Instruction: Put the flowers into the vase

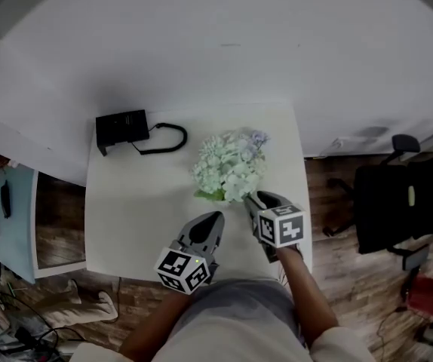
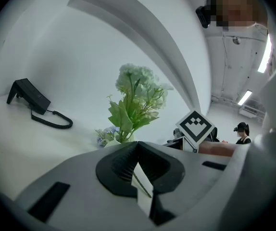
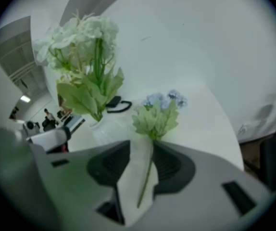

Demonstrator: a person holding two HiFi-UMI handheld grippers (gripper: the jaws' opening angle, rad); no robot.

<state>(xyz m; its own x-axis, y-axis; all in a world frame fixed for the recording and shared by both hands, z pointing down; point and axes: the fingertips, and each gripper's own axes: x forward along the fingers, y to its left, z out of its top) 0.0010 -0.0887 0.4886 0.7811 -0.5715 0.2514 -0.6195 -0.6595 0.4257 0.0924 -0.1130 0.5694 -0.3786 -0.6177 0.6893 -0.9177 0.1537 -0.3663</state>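
The white flowers (image 3: 82,37) are kept in the vase (image 3: 98,129). Beside the vase, the stem of a blue flower (image 3: 159,109) is seen between the spread fingers of the right gripper (image 3: 142,149). The fingers of the left gripper (image 2: 138,146) are pressed together.

The left claw (image 2: 137,145), jaws closed tip to tip, fills the lower frame. A thin green stem (image 2: 142,183) shows in the gap behind the tips; whether it is pinched cannot be told. Pale green-white flowers (image 2: 137,88) rise at twelve o'clock of the tips, small blue flowers (image 2: 104,135) at ten. On the white surface (image 2: 18,148), a black box (image 2: 28,95) and its cord (image 2: 56,121) sit at nine o'clock of the frame, a marker cube (image 2: 195,125) at three.
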